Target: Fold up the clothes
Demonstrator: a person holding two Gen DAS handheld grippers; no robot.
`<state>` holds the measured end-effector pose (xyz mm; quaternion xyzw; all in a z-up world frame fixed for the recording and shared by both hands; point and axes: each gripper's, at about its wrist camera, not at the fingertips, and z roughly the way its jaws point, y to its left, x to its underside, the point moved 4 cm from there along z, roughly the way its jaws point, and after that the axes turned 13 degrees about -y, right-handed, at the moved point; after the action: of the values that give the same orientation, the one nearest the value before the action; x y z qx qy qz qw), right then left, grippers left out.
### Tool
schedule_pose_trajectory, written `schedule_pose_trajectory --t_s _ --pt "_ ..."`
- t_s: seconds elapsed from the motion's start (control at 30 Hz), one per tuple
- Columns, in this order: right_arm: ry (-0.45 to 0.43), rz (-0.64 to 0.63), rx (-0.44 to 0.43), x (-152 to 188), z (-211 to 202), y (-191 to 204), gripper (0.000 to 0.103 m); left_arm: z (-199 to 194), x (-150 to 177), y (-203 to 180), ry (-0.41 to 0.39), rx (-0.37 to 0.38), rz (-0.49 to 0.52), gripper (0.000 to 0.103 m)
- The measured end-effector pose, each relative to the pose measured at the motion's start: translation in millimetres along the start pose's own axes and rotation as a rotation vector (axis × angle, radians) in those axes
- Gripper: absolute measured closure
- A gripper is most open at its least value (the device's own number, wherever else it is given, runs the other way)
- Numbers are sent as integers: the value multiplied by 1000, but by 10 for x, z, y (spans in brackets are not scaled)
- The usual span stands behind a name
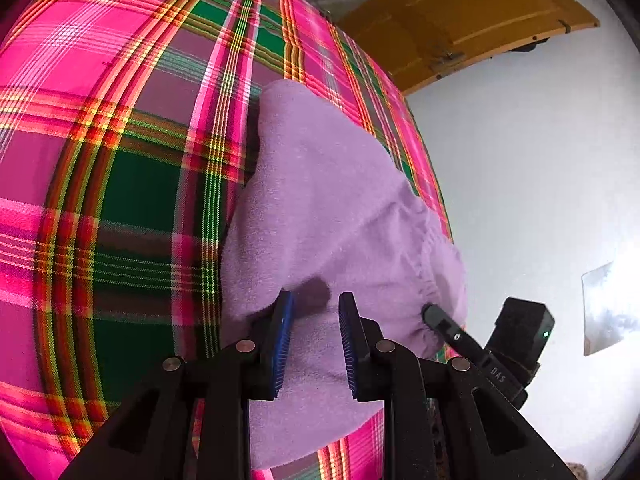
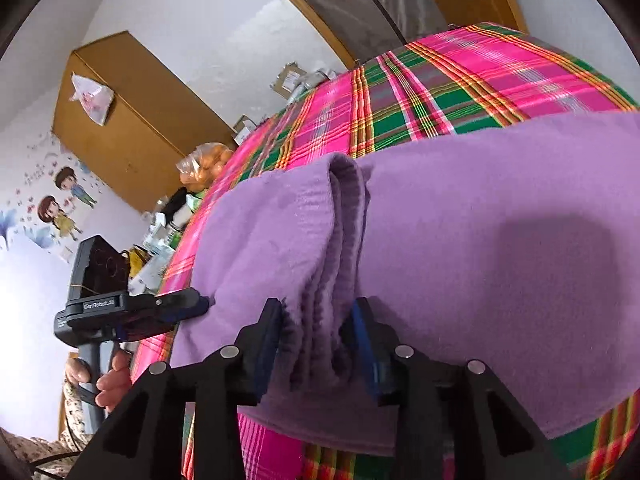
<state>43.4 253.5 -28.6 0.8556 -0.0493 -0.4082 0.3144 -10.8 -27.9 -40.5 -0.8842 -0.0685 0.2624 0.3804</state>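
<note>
Blue-padded, the left gripper (image 1: 314, 344) is hovering with jaws parted over the purple fleece garment (image 1: 332, 208) lying at the plaid bed's (image 1: 120, 200) edge. Right gripper (image 2: 316, 344) is pinching its bunched elastic hem; soft, light, best held there.

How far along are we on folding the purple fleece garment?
Partly done. The purple fleece garment already lies doubled on the plaid cloth, with layered edges bunched together. In hand: the right gripper pinches that bunched ridge; the left gripper hovers open over the garment near its elastic hem, gripping nothing. Left: finish and flatten this fold, since the fabric there is gathered, not flat.
</note>
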Motion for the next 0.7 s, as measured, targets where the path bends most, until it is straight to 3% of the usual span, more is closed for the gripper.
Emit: schedule_pose_trajectory --t_s 0.27,0.43,0.57,0.7 --pt "26 40 -43 -24 47 3 64 -19 32 -39 -13 -14 6 79" --pt "7 45 -93 -56 -57 62 80 -34 67 -52 -14 -23 7 79" --pt "-41 -13 -88 -53 -253 193 82 -9 62 -96 -6 -22 5 79" --pt "-17 -64 3 59 -184 114 80 -11 69 -103 -4 -17 3 79"
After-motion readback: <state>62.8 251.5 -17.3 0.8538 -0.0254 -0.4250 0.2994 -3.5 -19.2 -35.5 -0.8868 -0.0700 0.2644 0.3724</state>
